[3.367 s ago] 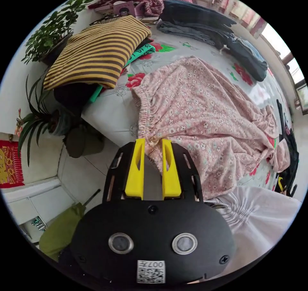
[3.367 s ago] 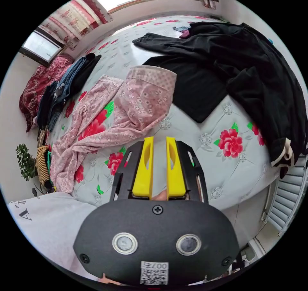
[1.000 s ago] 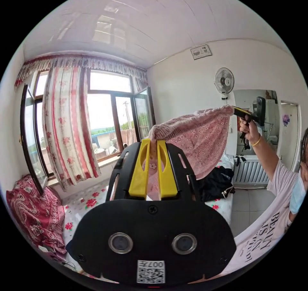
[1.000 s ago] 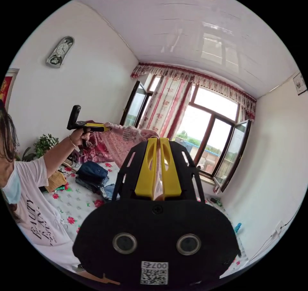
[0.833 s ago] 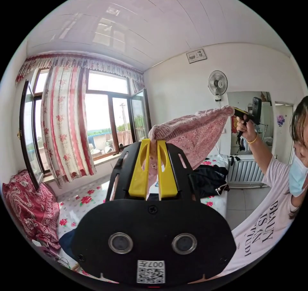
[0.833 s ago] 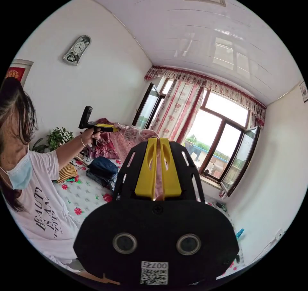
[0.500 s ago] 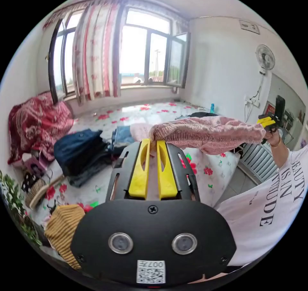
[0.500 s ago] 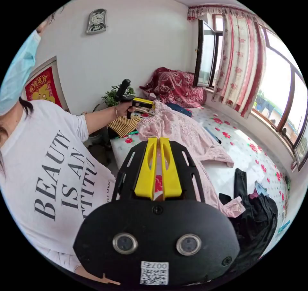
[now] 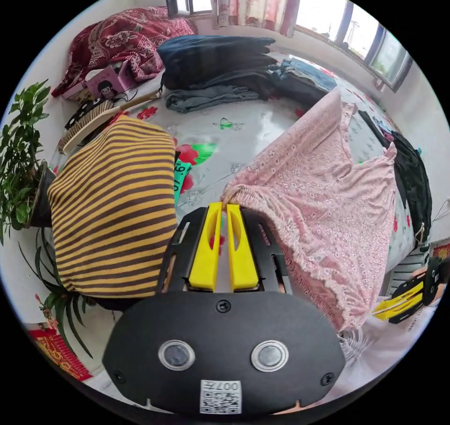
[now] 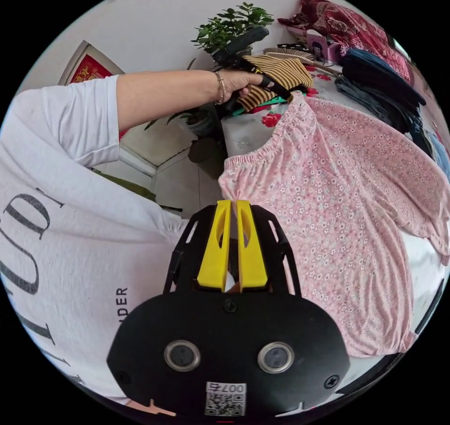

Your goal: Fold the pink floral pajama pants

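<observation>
The pink floral pajama pants [image 9: 328, 200] lie spread over the flowered bed sheet [image 9: 253, 130], legs reaching toward the window side. My left gripper [image 9: 224, 205] is shut on one end of the gathered waistband. My right gripper [image 10: 231, 203] is shut on the other end, and the waistband [image 10: 262, 151] stretches between the two along the bed's near edge. In the left gripper view the right gripper [image 9: 403, 296] shows at the lower right. In the right gripper view a hand holds the left gripper [image 10: 262, 80] by the far waistband corner; the pants [image 10: 356, 200] fan out to the right.
A yellow-and-brown striped garment [image 9: 112, 209] lies just left of the waistband. Dark folded clothes [image 9: 215, 64] and a red quilt [image 9: 122, 36] sit farther back, black garments [image 9: 417, 181] at the right. Potted plants [image 9: 18, 153] stand beside the bed. The person's white shirt [image 10: 61, 219] is close by.
Both grippers have come down from overhead, still holding the waistband. The pants, which hung in the air, now lie on the bed. Both views have tilted downward.
</observation>
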The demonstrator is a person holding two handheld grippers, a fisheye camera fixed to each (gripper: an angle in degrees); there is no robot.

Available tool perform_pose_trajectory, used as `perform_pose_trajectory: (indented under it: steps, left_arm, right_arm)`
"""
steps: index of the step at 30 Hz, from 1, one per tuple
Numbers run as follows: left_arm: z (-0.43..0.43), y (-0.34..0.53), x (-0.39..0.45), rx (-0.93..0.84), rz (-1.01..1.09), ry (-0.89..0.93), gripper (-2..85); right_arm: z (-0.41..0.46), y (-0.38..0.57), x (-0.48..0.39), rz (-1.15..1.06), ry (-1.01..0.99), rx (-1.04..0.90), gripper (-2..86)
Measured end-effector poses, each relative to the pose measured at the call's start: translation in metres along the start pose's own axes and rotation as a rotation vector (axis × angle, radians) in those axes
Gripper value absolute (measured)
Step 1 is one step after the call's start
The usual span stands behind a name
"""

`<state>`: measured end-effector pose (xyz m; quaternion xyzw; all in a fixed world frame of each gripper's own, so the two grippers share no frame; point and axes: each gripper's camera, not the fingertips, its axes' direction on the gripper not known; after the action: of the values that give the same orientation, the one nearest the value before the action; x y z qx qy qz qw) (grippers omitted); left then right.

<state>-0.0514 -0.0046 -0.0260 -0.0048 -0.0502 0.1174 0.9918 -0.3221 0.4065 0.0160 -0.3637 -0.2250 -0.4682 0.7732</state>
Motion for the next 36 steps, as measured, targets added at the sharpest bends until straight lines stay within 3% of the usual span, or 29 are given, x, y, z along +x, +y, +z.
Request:
perform_pose_trajectory:
  steps: [3,7,9,12,16,18,20,22,25,29,36]
  left_arm:
    - [0.023,0.003,-0.01,-0.096,-0.113,-0.11,-0.9]
    - [-0.016,0.025,0.002,0.044,-0.146,-0.023,-0.5]
    - [-0.036,0.037,0.03,0.107,-0.089,0.039,0.3]
    - [-0.044,0.051,0.119,0.118,0.117,0.19,3.6]
    - [-0.005,0.067,0.295,-0.045,0.499,0.409,9.7]
    - [0.014,0.074,0.359,-0.131,0.649,0.389,11.2]
    - [0.037,0.084,0.418,-0.194,0.78,0.174,9.2]
    - [0.034,0.091,0.438,-0.145,0.861,0.069,4.6]
    - [0.036,0.089,0.445,-0.234,0.858,-0.012,0.1]
    - [0.053,0.105,0.418,-0.444,0.854,-0.312,-0.6]
    - [0.038,0.083,0.371,-0.5,0.469,-0.204,-0.6]
  right_arm:
    - [-0.011,0.008,0.03,0.081,-0.024,0.064,0.7]
    - [-0.043,0.062,0.086,0.331,0.098,0.154,1.2]
    - [-0.072,0.125,0.135,0.597,0.203,0.232,1.6]
    - [-0.111,0.217,0.187,0.937,0.319,0.34,2.2]
    - [-0.145,0.307,0.233,1.227,0.399,0.44,3.8]
    - [-0.158,0.343,0.257,1.331,0.423,0.481,4.9]
    - [-0.162,0.358,0.275,1.361,0.429,0.5,5.6]
    - [-0.161,0.366,0.296,1.366,0.403,0.51,6.1]
    - [-0.153,0.366,0.331,1.349,0.378,0.499,6.9]
    - [-0.148,0.366,0.357,1.296,0.352,0.53,7.7]
    - [-0.149,0.37,0.376,1.134,0.479,0.479,10.3]
